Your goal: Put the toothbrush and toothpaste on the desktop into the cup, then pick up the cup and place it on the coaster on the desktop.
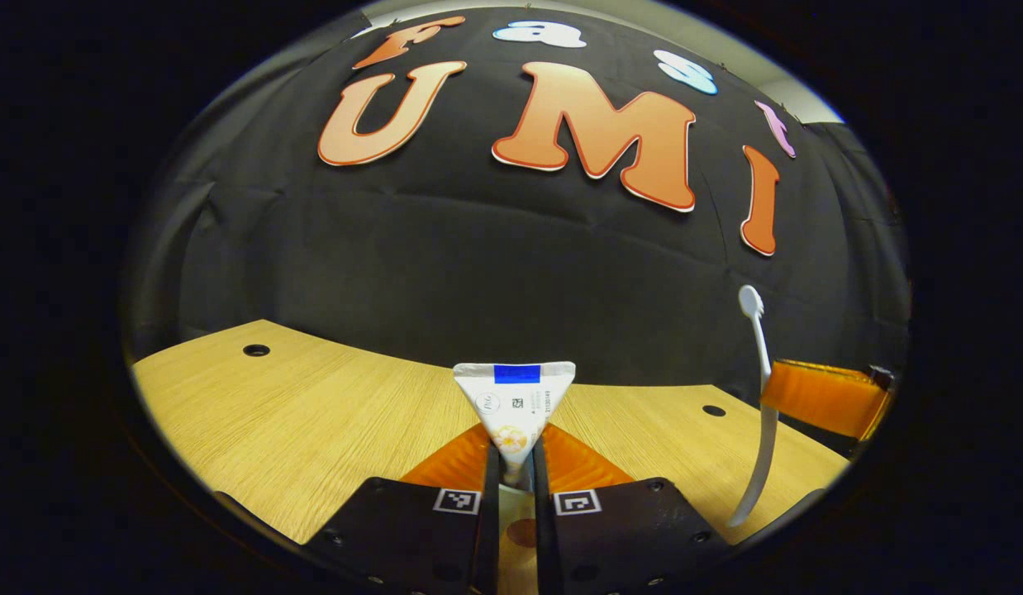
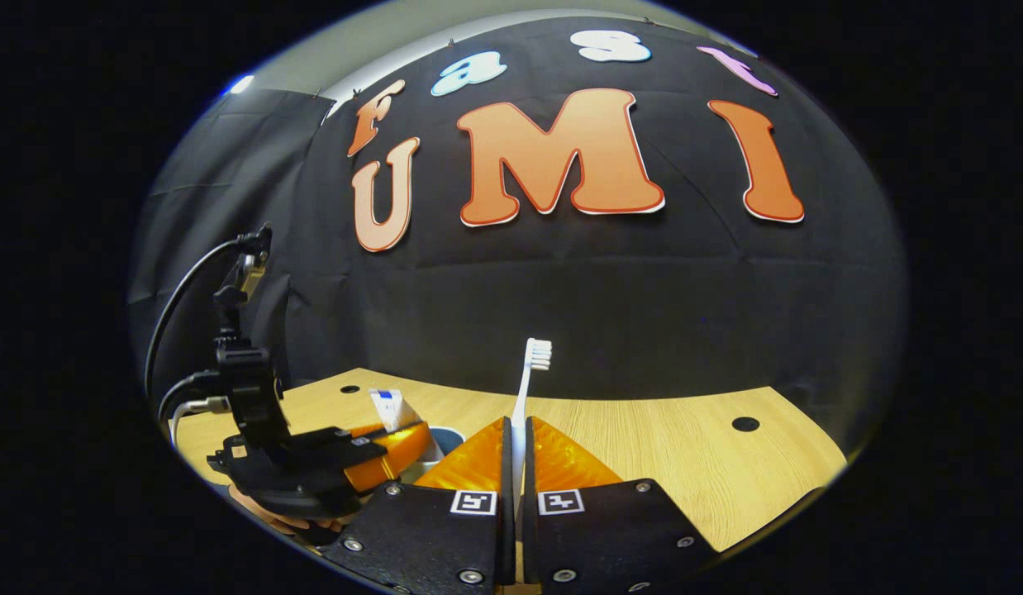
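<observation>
Left gripper view, left to right: wooden desktop (image 1: 313, 413) with cable holes. Left gripper (image 1: 516, 463) centre bottom, fingers nearly closed, pinching the toothpaste (image 1: 516, 397) upright, crimped end up, above the desktop. Far right: toothbrush (image 1: 759, 397) upright, head up, pinched by the right gripper (image 1: 776, 397).

Right gripper view, left to right: left gripper (image 2: 396, 442) with cabling at left, a hand (image 2: 272, 516) under it, holding the toothpaste (image 2: 389, 406) over the cup (image 2: 447, 438), whose rim is just beside the tube. Whether the tube sits inside the cup cannot be told. Centre: right gripper (image 2: 517, 450) fingers closed on the toothbrush (image 2: 528, 388), vertical, bristles up.
</observation>
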Demonstrator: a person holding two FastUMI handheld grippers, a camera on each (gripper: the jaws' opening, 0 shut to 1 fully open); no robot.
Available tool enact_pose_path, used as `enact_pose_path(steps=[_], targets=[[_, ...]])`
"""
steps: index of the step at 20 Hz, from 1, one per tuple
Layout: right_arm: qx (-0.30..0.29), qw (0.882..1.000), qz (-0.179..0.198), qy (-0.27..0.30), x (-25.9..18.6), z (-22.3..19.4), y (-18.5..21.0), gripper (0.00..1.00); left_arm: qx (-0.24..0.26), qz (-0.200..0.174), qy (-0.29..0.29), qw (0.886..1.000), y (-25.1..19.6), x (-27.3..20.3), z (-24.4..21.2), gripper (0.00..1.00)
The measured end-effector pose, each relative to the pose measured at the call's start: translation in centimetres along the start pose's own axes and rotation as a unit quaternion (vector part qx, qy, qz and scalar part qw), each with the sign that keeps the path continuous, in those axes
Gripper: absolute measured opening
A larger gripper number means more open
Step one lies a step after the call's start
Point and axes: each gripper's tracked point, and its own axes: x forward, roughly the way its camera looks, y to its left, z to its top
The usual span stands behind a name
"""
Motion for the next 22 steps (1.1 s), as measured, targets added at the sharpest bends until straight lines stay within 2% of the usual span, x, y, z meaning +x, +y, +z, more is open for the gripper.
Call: enact_pose_path(steps=[5, 7, 8, 10, 22], targets=[[0.01, 0.999, 0.005, -0.032, 1.3, 1.9, 0.2, 0.04, 0.022, -0.022, 0.001, 1.0, -0.8, -1.5, 0.8, 0.33], [0.022, 0.999, 0.006, -0.046, 1.7, 2.6, 0.2, 0.04, 0.024, -0.018, -0.01, 1.0, -0.4, -2.4, 1.7, 0.55], [0.028, 0.998, 0.007, -0.056, 1.9, 3.0, 0.3, 0.04, 0.02, -0.021, -0.018, 0.999, -0.4, -3.0, 2.2, 0.72], [0.038, 0.996, 0.019, -0.08, 2.3, 4.2, 0.9, 0.04, 0.024, -0.015, -0.026, 0.999, 0.2, -4.4, 2.9, 0.95], [0.106, 0.985, 0.05, -0.126, 7.6, 4.7, 3.4, 0.04, 0.035, 0.033, -0.086, 0.995, 6.0, -9.7, 6.4, 0.97]])
